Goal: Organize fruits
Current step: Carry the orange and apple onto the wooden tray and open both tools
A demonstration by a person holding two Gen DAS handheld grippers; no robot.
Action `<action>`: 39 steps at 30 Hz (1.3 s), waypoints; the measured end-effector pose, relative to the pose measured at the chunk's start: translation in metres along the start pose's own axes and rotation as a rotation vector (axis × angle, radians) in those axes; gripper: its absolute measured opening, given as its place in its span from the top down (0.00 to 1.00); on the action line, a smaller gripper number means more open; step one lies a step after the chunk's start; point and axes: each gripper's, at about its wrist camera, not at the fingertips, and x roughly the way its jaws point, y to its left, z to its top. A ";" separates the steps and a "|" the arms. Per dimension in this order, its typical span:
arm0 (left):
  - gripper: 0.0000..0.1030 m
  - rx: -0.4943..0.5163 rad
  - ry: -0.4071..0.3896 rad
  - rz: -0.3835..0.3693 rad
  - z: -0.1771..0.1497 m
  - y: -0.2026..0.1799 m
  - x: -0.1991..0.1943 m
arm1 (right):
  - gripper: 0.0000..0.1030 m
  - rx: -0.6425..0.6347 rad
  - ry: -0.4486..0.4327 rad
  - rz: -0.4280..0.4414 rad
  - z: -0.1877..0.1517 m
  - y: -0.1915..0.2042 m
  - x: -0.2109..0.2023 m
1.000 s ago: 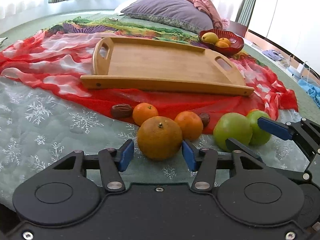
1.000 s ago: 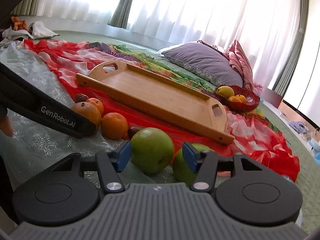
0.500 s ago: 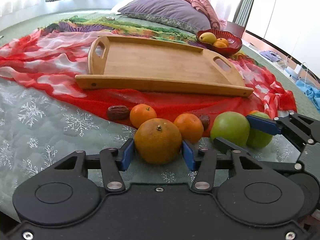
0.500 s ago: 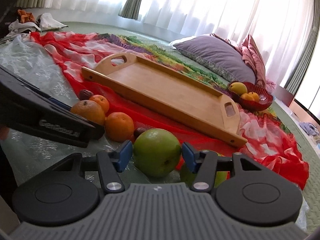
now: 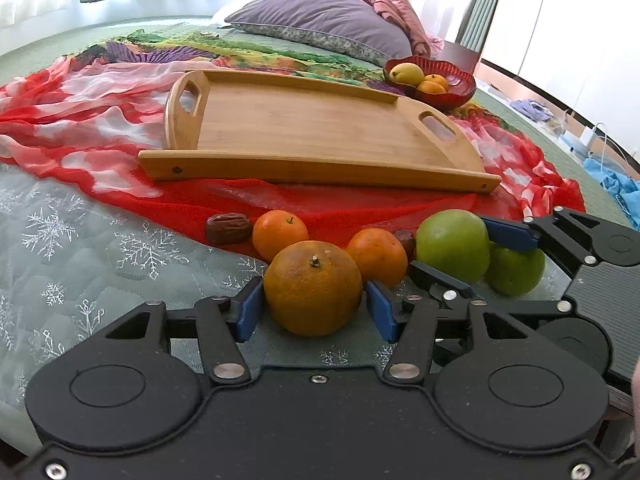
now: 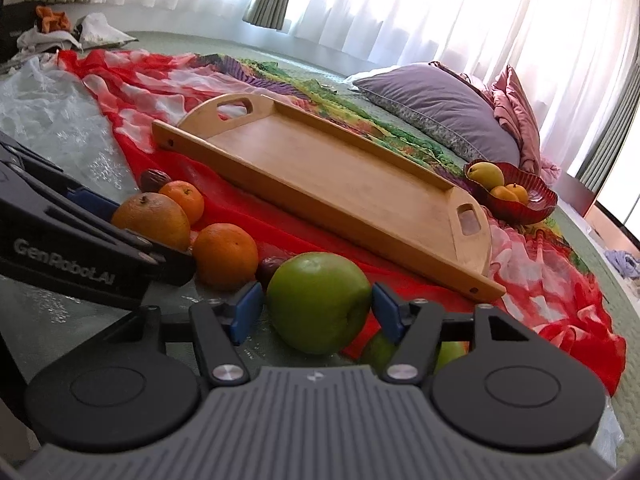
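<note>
Left wrist view: the left tongs [image 5: 314, 310] are seen straddling a large orange [image 5: 313, 288] on the bed [image 5: 80, 264], the left pad touching its skin, the right pad just clear. Two smaller oranges lie behind it; a wooden tray [image 5: 312, 132] lies beyond. Right wrist view: the right tongs [image 6: 318, 312], whose jaws have just been opening, are spread about a green apple [image 6: 318, 302], narrow gaps being visible.

Both wrist cameras sat low and close before the wooden tray [image 5: 312, 132], looking obliquely down across it; both views shared that tray [image 6: 340, 184]
</note>
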 end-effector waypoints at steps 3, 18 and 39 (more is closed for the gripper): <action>0.53 -0.003 -0.007 0.010 0.000 -0.001 -0.002 | 0.39 0.003 -0.005 -0.008 0.000 0.000 0.003; 0.53 0.041 -0.140 0.073 0.053 -0.004 -0.023 | 0.41 0.299 -0.080 0.066 0.017 -0.050 -0.018; 0.53 -0.080 0.047 0.161 0.154 0.021 0.100 | 0.41 0.537 0.127 0.034 0.075 -0.133 0.108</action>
